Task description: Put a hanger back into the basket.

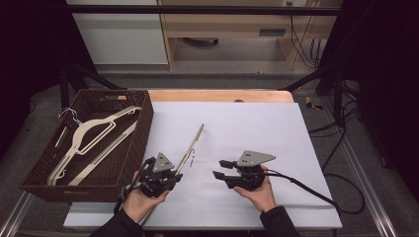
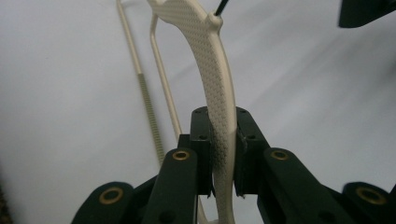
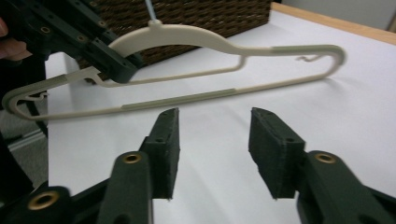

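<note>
A cream plastic hanger (image 2: pixel 217 79) stands on edge over the white sheet (image 1: pixel 247 128), and my left gripper (image 2: pixel 223 140) is shut on its broad shoulder arm. From above, the hanger (image 1: pixel 190 145) shows as a thin slanting line rising from the left gripper (image 1: pixel 170 173). In the right gripper view the whole hanger (image 3: pixel 210 44) hangs side-on, held near its neck by the left gripper (image 3: pixel 93 42). My right gripper (image 3: pixel 212 140) is open with nothing between its pads, just short of the hanger's lower bar. It (image 1: pixel 220 168) points left towards the hanger.
A dark wicker basket (image 1: pixel 143 128) stands at the left edge of the sheet, with two more cream hangers (image 1: pixel 94 133) lying in it. The basket (image 3: pixel 196 18) rises right behind the held hanger. A wooden table edge (image 1: pixel 222 95) runs along the back.
</note>
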`<state>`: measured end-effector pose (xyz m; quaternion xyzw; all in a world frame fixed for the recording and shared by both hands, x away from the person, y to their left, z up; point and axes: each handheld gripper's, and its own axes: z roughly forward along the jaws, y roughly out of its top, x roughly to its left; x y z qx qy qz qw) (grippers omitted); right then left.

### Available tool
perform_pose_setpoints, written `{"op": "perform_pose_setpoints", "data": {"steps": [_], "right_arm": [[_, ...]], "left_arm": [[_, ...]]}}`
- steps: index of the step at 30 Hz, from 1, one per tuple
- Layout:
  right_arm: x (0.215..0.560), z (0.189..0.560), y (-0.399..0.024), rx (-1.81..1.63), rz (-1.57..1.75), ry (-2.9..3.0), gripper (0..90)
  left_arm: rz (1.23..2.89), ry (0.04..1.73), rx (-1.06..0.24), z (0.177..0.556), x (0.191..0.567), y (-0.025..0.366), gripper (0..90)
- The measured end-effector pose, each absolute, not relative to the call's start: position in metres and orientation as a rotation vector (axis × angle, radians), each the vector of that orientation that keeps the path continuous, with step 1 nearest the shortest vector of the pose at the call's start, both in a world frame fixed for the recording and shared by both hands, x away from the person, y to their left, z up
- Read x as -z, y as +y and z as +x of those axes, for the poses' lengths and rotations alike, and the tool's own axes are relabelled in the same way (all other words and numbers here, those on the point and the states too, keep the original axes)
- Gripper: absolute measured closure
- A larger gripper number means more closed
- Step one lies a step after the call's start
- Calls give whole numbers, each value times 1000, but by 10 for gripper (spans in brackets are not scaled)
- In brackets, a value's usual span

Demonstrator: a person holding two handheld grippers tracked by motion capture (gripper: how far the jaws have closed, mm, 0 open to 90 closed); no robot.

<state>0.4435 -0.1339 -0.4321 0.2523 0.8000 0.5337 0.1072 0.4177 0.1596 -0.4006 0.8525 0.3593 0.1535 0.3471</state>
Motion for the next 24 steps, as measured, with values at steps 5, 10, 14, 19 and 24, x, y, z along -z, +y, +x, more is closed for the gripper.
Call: {"op": "perform_pose_setpoints", "data": {"steps": [5,10,14,19,24], "right_arm": [[428,443,-153,-1566,813,2306,433],[426,442,-169,-1555,860,2277,367],[425,442,-179,-1536,888,2252,303],[422,441,-190,-1521,926,2217,259],[417,440,-201,-1525,949,2172,209]], "left_arm": [[2168,987,-395,421,397,171,818],[2127,1020,-381,423,395,178,833],[2075,1012,-330,423,390,184,857],[2052,982,-322,420,384,186,859],[2013,932,-270,416,374,189,860]]}}
